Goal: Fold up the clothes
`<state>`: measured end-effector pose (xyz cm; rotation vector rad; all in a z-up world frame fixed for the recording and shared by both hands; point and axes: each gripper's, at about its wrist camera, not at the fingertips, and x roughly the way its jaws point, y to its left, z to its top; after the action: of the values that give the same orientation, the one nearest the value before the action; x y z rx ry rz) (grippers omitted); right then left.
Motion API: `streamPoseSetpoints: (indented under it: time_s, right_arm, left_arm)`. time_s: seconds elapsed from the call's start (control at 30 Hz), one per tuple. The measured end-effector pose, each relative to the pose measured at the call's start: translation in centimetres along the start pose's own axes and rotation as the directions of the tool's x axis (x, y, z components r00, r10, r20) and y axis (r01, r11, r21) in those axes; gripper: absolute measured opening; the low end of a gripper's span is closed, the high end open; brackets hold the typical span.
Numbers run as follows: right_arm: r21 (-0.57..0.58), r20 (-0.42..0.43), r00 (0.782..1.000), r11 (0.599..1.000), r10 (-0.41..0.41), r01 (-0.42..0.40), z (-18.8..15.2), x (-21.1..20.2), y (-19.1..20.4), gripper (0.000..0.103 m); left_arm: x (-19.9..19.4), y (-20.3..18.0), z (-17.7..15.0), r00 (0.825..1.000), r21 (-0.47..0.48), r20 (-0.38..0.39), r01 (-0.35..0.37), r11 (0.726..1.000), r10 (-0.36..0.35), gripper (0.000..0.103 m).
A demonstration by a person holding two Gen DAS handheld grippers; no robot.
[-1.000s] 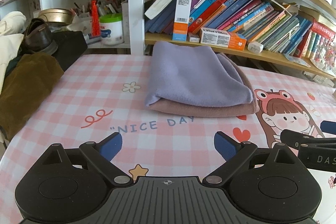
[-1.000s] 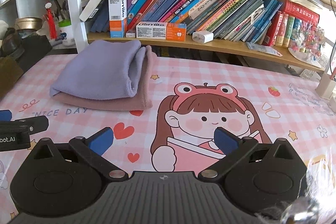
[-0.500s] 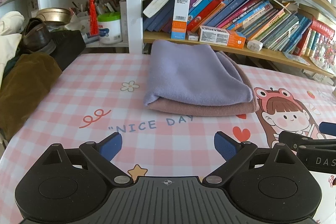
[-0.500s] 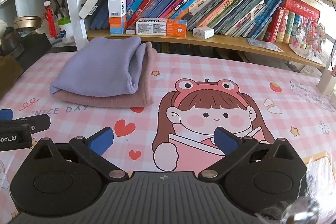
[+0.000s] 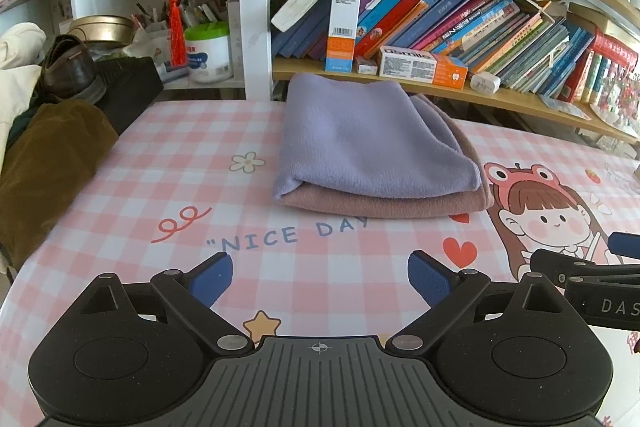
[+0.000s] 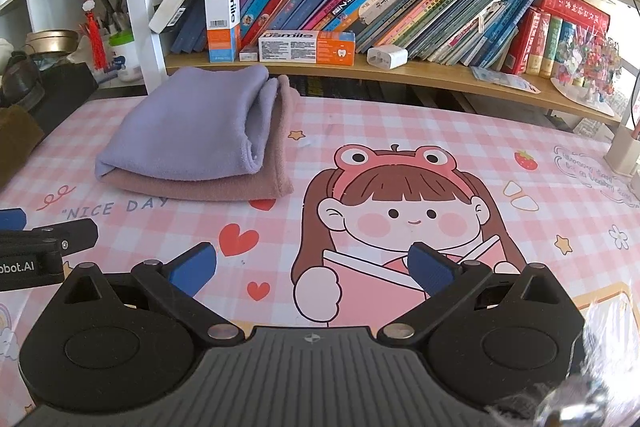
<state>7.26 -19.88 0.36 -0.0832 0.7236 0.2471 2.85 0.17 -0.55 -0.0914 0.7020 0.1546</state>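
Note:
A folded lavender cloth (image 5: 372,139) lies on top of a folded dusty-pink cloth (image 5: 384,205) at the back of the pink checked table (image 5: 200,155), near the bookshelf. The stack also shows in the right wrist view, lavender cloth (image 6: 192,123) over pink cloth (image 6: 224,187). My left gripper (image 5: 320,277) is open and empty, hovering over the table in front of the stack. My right gripper (image 6: 312,267) is open and empty, to the right of the stack above the cartoon girl print. Each gripper's tip shows at the edge of the other's view.
A brown garment (image 5: 44,167) and a dark shoe (image 5: 68,67) lie at the table's left edge. A low bookshelf (image 5: 440,27) with books and toothpaste boxes (image 6: 306,45) runs behind the table. A white charger (image 6: 386,57) sits on the shelf.
Both grippers have drifted slightly; the stack and shelf sit a little higher in the right wrist view. Both stay open and the cloths have not moved.

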Motion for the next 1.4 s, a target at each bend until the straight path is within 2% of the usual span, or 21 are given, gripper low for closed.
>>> streamPoseSetpoints:
  time_s: [1.4]
  right_arm:
    - [0.01,-0.008,1.0,1.0,0.008,-0.008,-0.13,0.15,0.02,0.103]
  left_arm:
    - [0.01,-0.09,0.29,1.0,0.009,0.022,-0.008,1.0,0.007,0.097]
